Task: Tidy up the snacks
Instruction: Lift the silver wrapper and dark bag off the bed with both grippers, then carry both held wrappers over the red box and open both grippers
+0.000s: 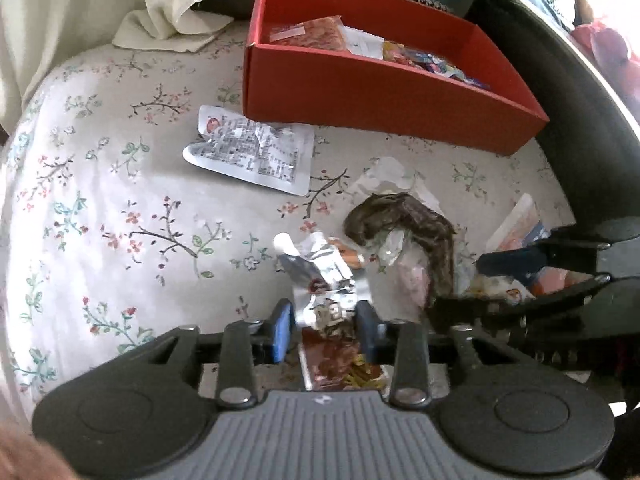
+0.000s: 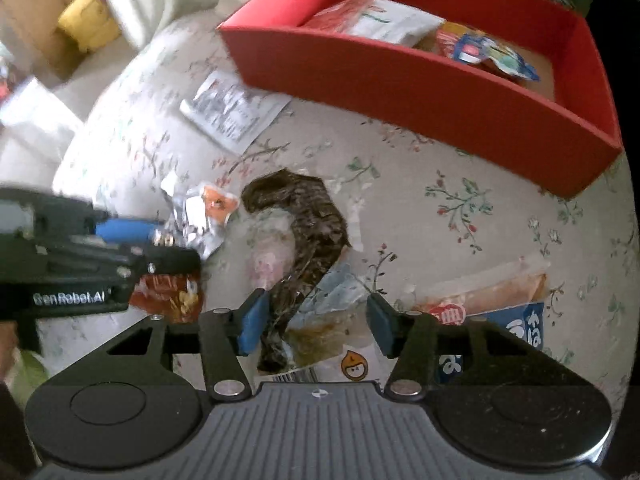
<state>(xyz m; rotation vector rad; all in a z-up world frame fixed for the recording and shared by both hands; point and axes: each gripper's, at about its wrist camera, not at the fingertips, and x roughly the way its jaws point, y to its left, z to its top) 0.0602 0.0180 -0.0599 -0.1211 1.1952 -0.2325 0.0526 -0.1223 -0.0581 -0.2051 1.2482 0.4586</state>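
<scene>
Snacks lie loose on the floral cloth (image 1: 120, 184), and some already sit in the red box (image 1: 384, 108) at the far edge, so the sorting looks partly done.

Largest of what is left is the white pouch (image 1: 250, 150), flat and printed side up just in front of the box. Nearer is a clear bag of dark strips (image 2: 304, 216), curled like a hook, with an orange-and-blue pack (image 2: 492, 300) to its right. Smallest is the foil packet (image 1: 320, 276), crumpled silver with an orange corner.

The left gripper (image 1: 325, 330) has its blue pads close either side of the foil packet and a red-brown one beneath (whether they actually press it I cannot tell, as the foil hides the contact). The right gripper (image 2: 314, 320) is spread wide over the near end of the dark-strip bag, gripping nothing.

The step in hand seems to be picking up the foil packet. Next it would need a firm pinch, a lift clear of the pile and a carry over the box wall.

Both views are blurred. The box's near wall hides much of its contents, and the gripper bodies cut off the nearest packets.
</scene>
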